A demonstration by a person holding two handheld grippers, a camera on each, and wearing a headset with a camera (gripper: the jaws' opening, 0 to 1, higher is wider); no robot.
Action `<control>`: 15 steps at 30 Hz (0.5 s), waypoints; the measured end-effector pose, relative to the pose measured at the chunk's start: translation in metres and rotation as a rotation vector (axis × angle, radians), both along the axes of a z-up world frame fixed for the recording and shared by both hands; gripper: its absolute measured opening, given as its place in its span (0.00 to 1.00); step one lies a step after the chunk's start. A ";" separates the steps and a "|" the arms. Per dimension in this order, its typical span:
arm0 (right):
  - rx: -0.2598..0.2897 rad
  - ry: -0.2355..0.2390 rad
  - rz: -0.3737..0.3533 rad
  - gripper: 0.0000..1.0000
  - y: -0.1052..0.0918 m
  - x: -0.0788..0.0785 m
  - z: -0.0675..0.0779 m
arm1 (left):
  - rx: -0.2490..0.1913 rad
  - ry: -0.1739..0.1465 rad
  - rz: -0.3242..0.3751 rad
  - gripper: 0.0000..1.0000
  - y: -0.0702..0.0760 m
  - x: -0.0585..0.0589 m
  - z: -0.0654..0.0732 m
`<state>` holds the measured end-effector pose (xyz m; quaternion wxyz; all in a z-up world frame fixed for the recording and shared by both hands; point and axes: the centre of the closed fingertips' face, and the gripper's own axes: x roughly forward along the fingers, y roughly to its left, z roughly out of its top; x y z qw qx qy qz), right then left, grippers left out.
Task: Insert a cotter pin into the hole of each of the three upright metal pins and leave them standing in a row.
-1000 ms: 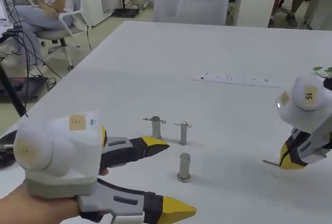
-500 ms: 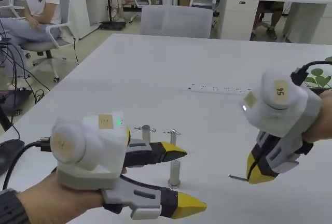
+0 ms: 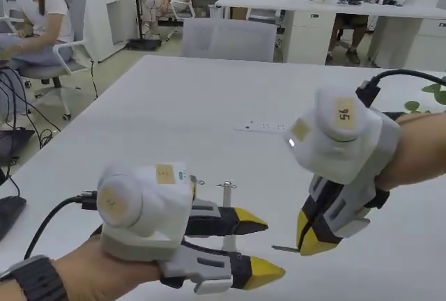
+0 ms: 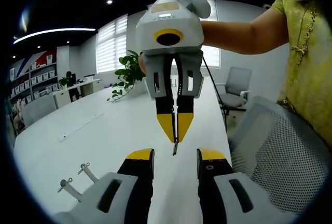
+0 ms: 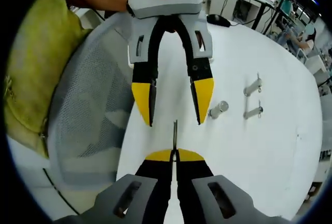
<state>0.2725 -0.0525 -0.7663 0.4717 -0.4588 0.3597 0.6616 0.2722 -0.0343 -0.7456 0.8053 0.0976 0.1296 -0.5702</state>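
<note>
- Our right gripper point(image 3: 305, 247) clamps a cotter pin point(image 5: 175, 130), jaws closed.
- Our left gripper point(image 3: 270, 247) stands wide open, empty.
- In our head view it hides most of the metal pins point(image 3: 226, 198).

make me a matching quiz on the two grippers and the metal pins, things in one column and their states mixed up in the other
Things:
1. left gripper
2. right gripper
3. metal pin nearest the left gripper
4. two farther metal pins

States:
a. jaws shut on a cotter pin
b. cotter pin already through each
c. jaws apart, holding nothing
d. no cotter pin in it

Pairs: 1-c, 2-a, 3-d, 4-b
</note>
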 end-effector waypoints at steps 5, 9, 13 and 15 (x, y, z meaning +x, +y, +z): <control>0.005 -0.009 0.013 0.02 0.005 -0.001 0.004 | 0.007 0.005 -0.012 0.23 -0.003 0.000 -0.001; 0.005 -0.013 0.019 0.02 0.008 -0.001 0.005 | 0.007 0.013 -0.014 0.15 -0.005 0.001 -0.001; 0.008 -0.017 0.029 0.02 0.010 -0.003 0.006 | 0.011 0.015 -0.009 0.10 -0.005 0.003 -0.001; 0.006 -0.017 0.030 0.02 0.011 -0.003 0.005 | 0.011 0.016 -0.013 0.08 -0.006 0.003 -0.002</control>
